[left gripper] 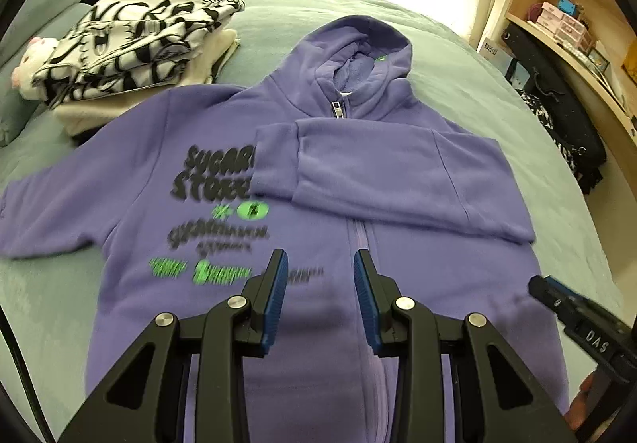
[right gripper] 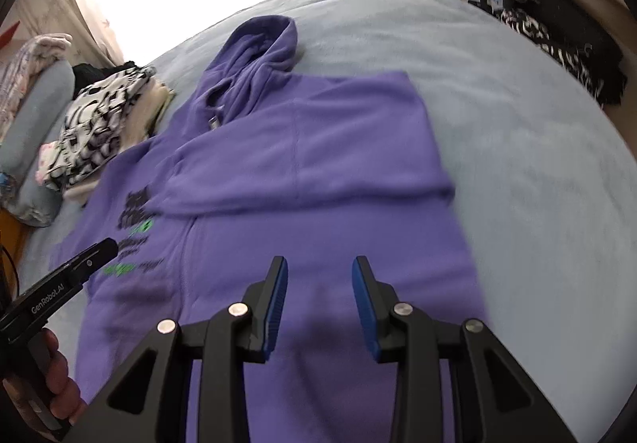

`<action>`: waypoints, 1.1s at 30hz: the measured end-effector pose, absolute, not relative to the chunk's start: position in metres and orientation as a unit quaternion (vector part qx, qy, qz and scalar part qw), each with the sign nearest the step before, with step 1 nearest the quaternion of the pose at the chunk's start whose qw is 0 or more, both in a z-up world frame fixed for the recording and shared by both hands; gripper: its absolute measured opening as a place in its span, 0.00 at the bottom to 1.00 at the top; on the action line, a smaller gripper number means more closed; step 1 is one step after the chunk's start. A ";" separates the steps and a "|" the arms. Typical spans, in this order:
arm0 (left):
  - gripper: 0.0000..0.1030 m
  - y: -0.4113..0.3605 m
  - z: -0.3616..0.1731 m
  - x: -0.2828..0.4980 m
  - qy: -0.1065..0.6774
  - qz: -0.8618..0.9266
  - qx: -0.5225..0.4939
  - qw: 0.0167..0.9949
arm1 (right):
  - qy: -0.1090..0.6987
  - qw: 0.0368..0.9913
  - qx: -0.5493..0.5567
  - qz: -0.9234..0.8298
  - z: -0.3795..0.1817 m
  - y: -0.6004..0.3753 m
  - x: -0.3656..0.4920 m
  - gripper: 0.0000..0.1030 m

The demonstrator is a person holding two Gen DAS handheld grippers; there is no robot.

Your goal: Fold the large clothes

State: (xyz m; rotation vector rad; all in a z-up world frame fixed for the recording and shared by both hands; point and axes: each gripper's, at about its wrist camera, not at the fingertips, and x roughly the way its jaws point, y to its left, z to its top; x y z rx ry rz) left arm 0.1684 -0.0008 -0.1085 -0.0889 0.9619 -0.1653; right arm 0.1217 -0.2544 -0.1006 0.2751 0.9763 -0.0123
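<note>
Purple zip hoodie [left gripper: 318, 180] is laid flat front-up across the middle of the frame on the bed [left gripper: 458, 57], hood toward the top. One sleeve [left gripper: 382, 172] is folded across the chest, the other sticks out at the left edge. Left gripper [left gripper: 320, 264] hangs over the lower front, released with nothing in it. Right gripper [right gripper: 319, 270] is the same, spread and empty. Folded clothes pile [left gripper: 131, 49] sits upper left.

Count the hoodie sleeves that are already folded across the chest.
1. The right sleeve lies folded across the chest of the purple hoodie, covering part of the black print. The left sleeve is spread out flat on the bed.
</note>
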 end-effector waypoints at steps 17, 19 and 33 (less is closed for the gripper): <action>0.49 0.112 -0.079 0.062 0.439 -0.045 -0.071 0.894 | 0.467 0.878 0.088 0.063 -0.078 -0.131 0.046 0.41; 0.52 0.130 -0.077 0.059 0.434 -0.037 -0.078 0.897 | 0.462 0.881 0.071 0.074 -0.074 -0.110 0.047 0.41; 0.54 0.317 -0.138 0.098 0.434 -0.023 -0.273 0.858 | 0.438 0.891 -0.002 0.120 -0.078 0.020 0.113 0.41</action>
